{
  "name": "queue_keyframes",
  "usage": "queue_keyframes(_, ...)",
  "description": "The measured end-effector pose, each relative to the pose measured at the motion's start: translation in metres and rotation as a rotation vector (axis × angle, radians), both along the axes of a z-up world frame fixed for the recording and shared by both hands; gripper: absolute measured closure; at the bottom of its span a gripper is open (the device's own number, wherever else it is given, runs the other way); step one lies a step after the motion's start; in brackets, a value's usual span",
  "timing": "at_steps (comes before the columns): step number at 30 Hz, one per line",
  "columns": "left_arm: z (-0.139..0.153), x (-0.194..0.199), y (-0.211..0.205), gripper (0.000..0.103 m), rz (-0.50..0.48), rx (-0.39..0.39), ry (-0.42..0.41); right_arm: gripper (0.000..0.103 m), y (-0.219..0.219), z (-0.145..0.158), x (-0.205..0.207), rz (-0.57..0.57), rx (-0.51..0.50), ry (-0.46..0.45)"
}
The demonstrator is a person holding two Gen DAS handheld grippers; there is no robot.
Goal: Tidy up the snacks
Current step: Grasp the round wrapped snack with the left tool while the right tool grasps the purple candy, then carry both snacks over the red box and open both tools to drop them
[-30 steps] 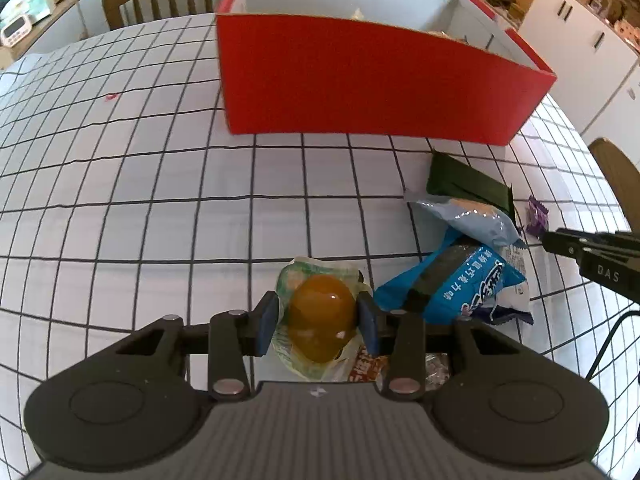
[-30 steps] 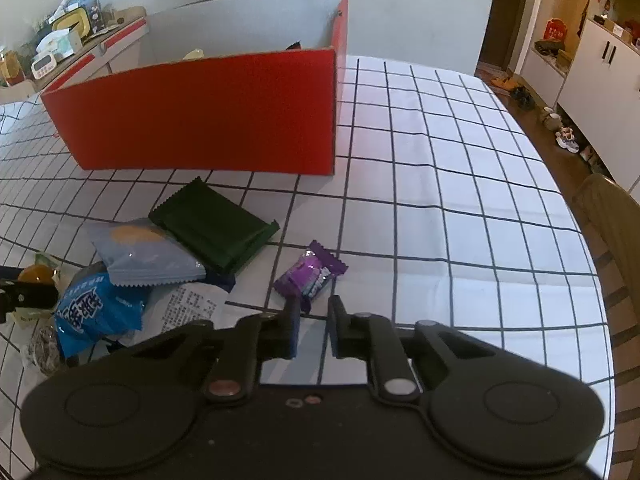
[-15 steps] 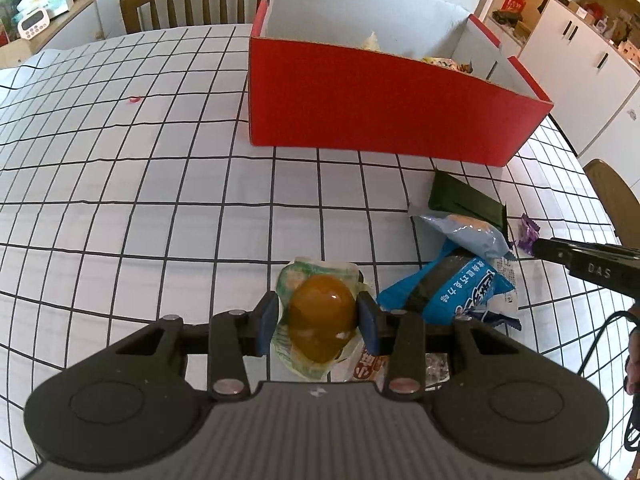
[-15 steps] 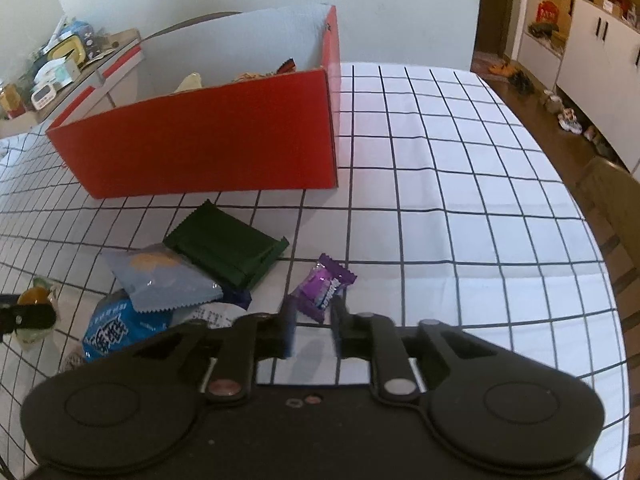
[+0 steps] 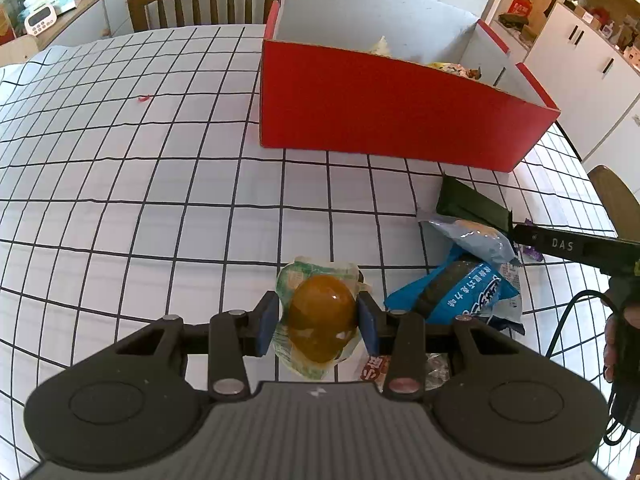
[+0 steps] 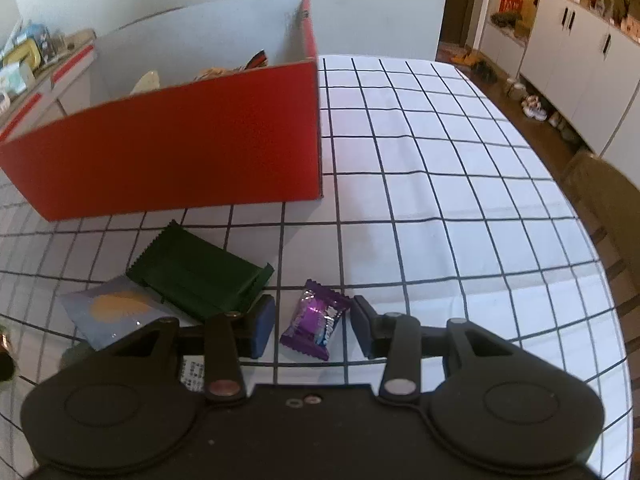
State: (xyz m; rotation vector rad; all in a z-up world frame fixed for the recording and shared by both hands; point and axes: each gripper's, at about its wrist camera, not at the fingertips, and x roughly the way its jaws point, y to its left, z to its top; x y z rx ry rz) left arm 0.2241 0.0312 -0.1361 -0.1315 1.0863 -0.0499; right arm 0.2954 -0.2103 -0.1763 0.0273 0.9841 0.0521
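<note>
Straddling the purple candy (image 6: pixel 315 321), the right gripper (image 6: pixel 313 322) has its jaws opening, one blue pad on each side of the wrapper with a gap at both, so nothing is held; the candy lies on the checked tablecloth (image 6: pixel 440 216), shiny, twisted at its ends, its white lettering too small to read. The left gripper (image 5: pixel 319 322) is clamped on a packet holding a round amber-brown egg-like snack (image 5: pixel 320 316), the pads pressing both sides of its clear and green-printed wrapper. Just to the right of it lies a blue packet (image 5: pixel 464 292) printed with white Chinese characters, half under a pale grey-blue pouch (image 5: pixel 468 236) showing an orange shape. Beyond those rests a flat dark green packet (image 6: pixel 200 276) with a zigzag edge. On the right gripper's finger, seen from the left camera, stand the letters "DAS". Farthest off, the red cardboard box (image 5: pixel 392 108) stands open with a few wrappers showing inside.
</note>
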Motion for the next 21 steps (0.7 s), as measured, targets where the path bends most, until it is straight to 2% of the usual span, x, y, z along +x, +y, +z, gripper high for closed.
queue_keyframes(4,-0.001,0.0,0.0,0.062,0.004,0.003,0.002,0.068,0.005,-0.001,0.0,-0.001,-0.032,-0.005)
queue_keyframes(6,0.0,0.0,0.0,0.062,0.006,0.004,0.002,0.079,0.006,0.0,-0.001,0.003,-0.033,-0.01)
queue_keyframes(14,0.002,-0.004,-0.001,0.062,0.01,0.002,-0.003,0.084,-0.011,0.006,-0.017,0.019,0.051,-0.024)
queue_keyframes(21,0.015,-0.011,-0.002,0.062,0.014,0.002,-0.018,0.084,-0.02,0.034,-0.041,0.079,0.117,-0.072)
